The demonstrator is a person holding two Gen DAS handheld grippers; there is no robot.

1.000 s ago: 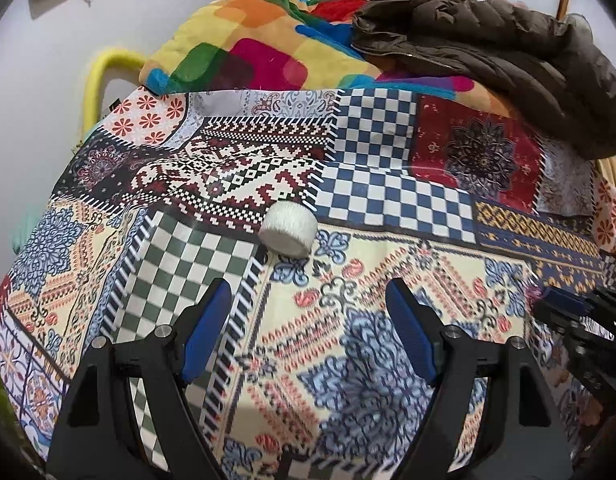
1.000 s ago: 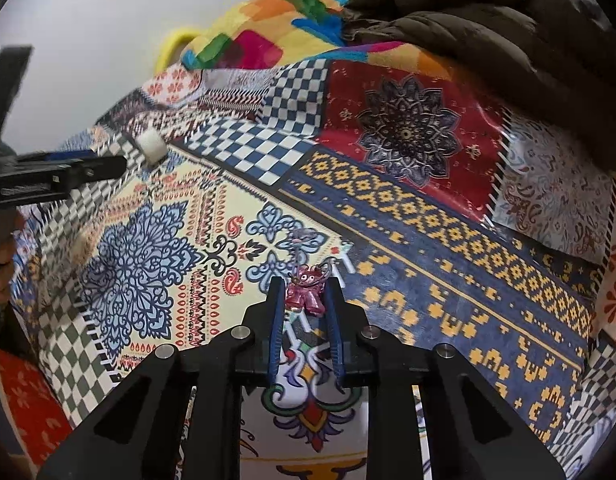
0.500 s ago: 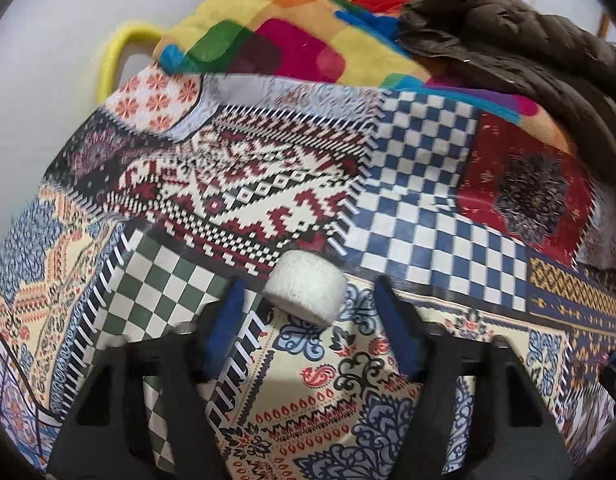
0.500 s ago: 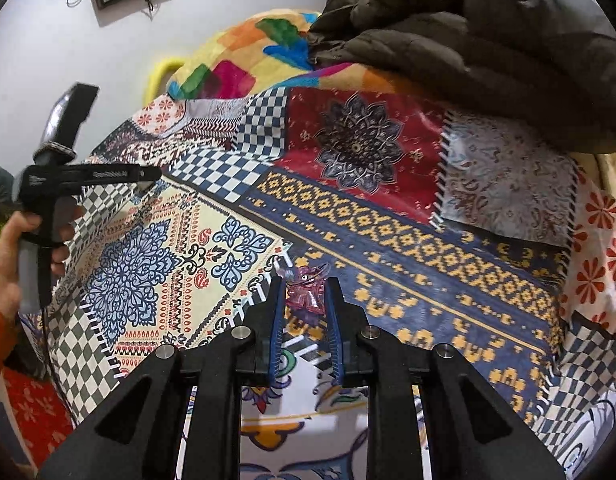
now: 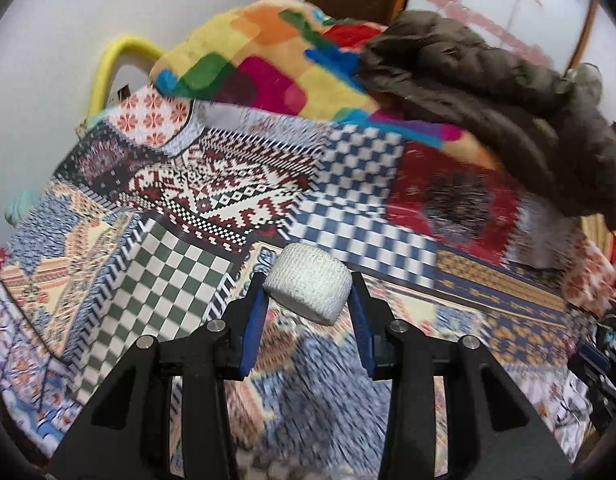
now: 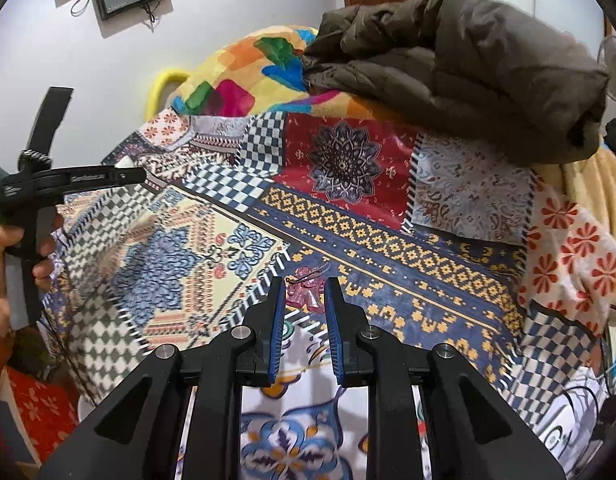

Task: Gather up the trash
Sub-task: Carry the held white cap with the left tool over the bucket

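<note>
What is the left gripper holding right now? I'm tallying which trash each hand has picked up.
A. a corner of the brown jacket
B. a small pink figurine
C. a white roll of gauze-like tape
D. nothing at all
C: in the left wrist view, the white roll sits clamped between the blue pads of the left gripper, lifted off the patchwork bedspread; the jaws have just been closing onto it.

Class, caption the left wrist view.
Left gripper shut on white bandage roll above patchwork bedspread.
</note>
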